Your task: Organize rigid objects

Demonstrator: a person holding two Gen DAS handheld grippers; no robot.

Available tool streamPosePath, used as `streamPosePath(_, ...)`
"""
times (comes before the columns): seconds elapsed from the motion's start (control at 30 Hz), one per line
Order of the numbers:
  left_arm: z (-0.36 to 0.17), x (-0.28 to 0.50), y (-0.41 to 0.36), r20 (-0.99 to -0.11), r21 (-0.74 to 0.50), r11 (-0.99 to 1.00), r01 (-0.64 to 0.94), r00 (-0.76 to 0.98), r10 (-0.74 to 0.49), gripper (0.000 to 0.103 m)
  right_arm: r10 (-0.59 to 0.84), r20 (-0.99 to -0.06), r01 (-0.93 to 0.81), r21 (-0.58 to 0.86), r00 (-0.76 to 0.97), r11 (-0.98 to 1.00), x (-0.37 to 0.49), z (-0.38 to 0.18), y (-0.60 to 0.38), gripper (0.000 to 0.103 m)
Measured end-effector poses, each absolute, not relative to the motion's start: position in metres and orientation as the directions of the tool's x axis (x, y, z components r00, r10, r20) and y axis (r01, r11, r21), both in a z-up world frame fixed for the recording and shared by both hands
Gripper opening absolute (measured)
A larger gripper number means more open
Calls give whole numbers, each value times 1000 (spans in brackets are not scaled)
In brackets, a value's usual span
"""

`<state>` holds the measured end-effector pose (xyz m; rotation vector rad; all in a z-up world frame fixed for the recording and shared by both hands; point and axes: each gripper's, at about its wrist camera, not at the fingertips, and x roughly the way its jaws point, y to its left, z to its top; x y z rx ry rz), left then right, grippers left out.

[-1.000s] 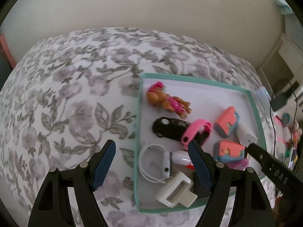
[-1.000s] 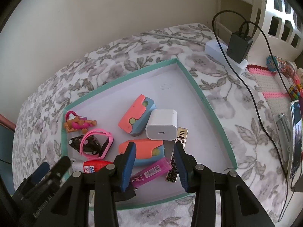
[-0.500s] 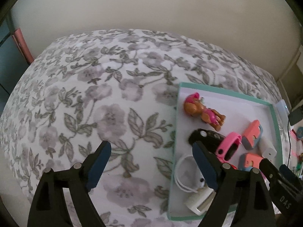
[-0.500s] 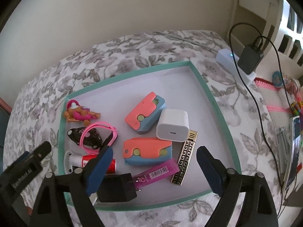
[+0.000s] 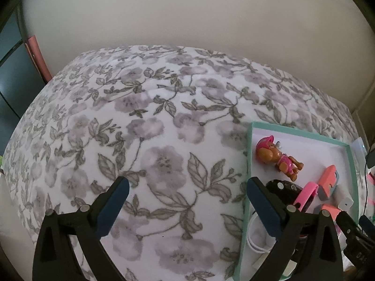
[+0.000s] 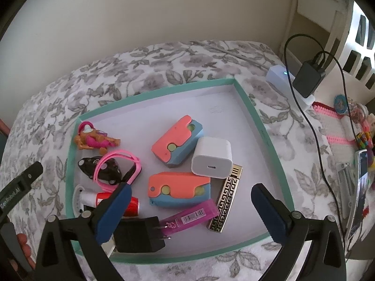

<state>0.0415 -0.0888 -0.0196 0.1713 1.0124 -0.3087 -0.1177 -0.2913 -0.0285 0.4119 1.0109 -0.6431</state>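
Observation:
A teal-rimmed tray (image 6: 248, 103) on a floral bedspread holds a toy dog (image 6: 93, 139), a black car (image 6: 100, 167), a pink band (image 6: 117, 161), two coral-and-blue cases (image 6: 175, 140), a white charger cube (image 6: 212, 157), a gold-and-black bar (image 6: 226, 197), a purple tube (image 6: 189, 216), a black plug adapter (image 6: 138, 236) and a red-and-white tube (image 6: 112, 199). My right gripper (image 6: 187, 201) is open and empty above the tray's near side. My left gripper (image 5: 185, 196) is open and empty over the bedspread, left of the tray (image 5: 249, 154).
A white power strip (image 6: 279, 77) with a black adapter (image 6: 308, 79) and cables lies right of the tray. Pink crochet, a phone (image 6: 359, 187) and small toys sit at the far right. A wall runs behind the bed.
My left gripper has swung left, away from the tray, over the bedspread. My right gripper has opened wide and drawn back, leaving the objects in the tray.

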Motion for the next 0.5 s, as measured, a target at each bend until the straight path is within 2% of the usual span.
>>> streamPosePath(0.23,-13,36,-81,-847,27,942,333,508,-156,100,-306,-874,641,8,378,768,-115,-27,-281,103)
streamPosePath(0.5,3,29,-63,-821,-21,946,324,534,-201,100,-312,-865,614,-6,393,789,-119,-22,-262,103)
